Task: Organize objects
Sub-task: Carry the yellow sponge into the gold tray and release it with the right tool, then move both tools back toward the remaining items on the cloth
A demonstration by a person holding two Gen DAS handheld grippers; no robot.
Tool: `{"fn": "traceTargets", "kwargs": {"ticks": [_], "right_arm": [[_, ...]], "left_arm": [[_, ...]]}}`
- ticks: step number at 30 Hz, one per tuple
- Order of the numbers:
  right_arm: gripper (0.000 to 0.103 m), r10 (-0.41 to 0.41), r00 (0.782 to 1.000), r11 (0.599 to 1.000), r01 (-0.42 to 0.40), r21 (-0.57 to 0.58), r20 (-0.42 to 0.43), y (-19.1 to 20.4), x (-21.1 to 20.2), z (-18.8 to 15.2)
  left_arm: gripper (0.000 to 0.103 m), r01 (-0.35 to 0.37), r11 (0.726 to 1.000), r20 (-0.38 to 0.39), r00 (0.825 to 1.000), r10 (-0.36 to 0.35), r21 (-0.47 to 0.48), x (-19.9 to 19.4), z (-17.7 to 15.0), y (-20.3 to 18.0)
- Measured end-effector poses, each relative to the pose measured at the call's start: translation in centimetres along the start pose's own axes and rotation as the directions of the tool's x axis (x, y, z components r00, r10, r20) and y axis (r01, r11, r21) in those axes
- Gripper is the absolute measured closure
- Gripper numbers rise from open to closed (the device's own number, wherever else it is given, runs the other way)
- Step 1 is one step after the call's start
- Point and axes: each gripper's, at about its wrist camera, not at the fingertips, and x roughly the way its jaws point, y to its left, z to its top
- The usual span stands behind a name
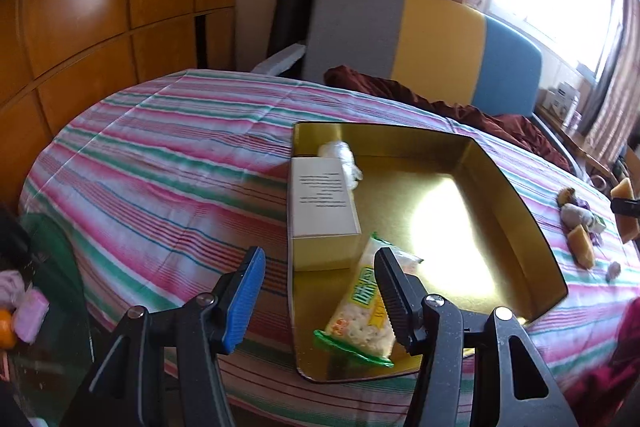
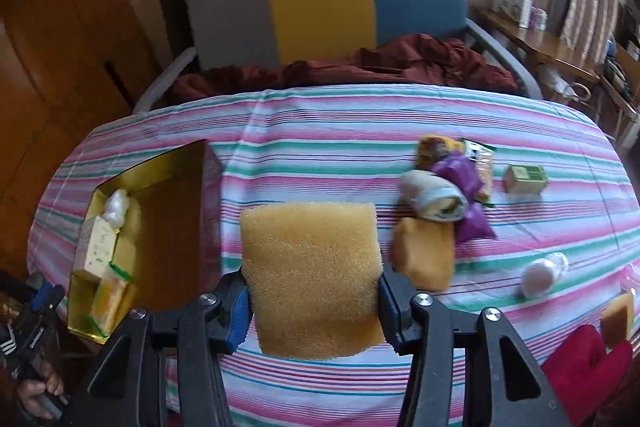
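Beside tray (image 2: 202,163) rim — sponge (image 2: 310,279) gripped (bedspread (image 2: 320,115) clear).

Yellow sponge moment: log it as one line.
right gripper: shut on yellow sponge | left gripper: open, empty, above cracker packet | gold tray: not yet holding sponge

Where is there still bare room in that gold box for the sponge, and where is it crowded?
The gold box is bare across its middle and right side, bordered by the white carton and the far right wall. Its left side is crowded: a crumpled plastic wad, the carton, then the cracker packet. On the striped cloth, the wrappers cluster right of the held sponge.
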Motion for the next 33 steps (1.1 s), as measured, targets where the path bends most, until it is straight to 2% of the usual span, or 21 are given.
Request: {"fn": "traceTargets", "kwargs": {"ticks": [3, 7, 13, 16, 19, 21, 23, 24, 33], "right_arm": [[0.051, 0.089, 0.995, 0.992, -0.092, -0.091, -0.032, 5.1, 1.8, 0.3], [0.051, 0.16, 0.983, 0.966, -0.175, -0.188, -0.094, 11.8, 4.5, -0.6], [0.049, 0.191, 0.956, 0.934, -0.246, -0.258, -0.221, 18.8, 9.8, -2.4], [0.048, 0.216, 0.932, 0.91, -0.3, -0.285, -0.291, 21.2, 11.7, -3.8], [0.047, 0.237, 0.903, 0.887, -0.351, -0.299, -0.358, 22.5, 13.1, -4.9], [0.044, 0.258, 0.892, 0.88, -0.375, -0.29, -0.371, 22.6, 13.2, -5.5], [0.032, 0.272, 0.888, 0.88, -0.385, -0.278, -0.371, 22.4, 13.1, -5.6], [0.031, 0.282, 0.884, 0.879, -0.393, -0.269, -0.372, 22.2, 13.0, -5.6], [0.03, 0.341, 0.892, 0.881, -0.413, -0.229, -0.297, 19.7, 9.6, -4.9]], "left_arm": [[0.045, -0.025, 0.999, 0.005, 1.0, 0.025, -0.025, 0.0, 0.2, 0.7], [0.045, -0.071, 0.997, 0.017, 0.997, 0.072, -0.016, -0.1, 0.2, 0.9], [0.044, -0.093, 0.995, 0.02, 0.995, 0.094, -0.027, -0.2, 0.4, 1.3], [0.043, -0.105, 0.994, 0.022, 0.994, 0.105, -0.02, -0.1, 0.4, 1.3], [0.042, -0.109, 0.994, 0.018, 0.994, 0.109, -0.025, -0.1, 0.4, 1.5], [0.041, -0.113, 0.993, 0.017, 0.993, 0.114, -0.028, 0.0, 0.4, 1.6], [0.04, -0.116, 0.993, 0.014, 0.993, 0.117, -0.029, 0.1, 0.3, 1.6], [0.04, -0.118, 0.993, 0.013, 0.993, 0.118, -0.028, 0.1, 0.3, 1.6], [0.036, -0.122, 0.992, 0.025, 0.992, 0.122, -0.014, -0.1, 0.4, 1.2]]}}
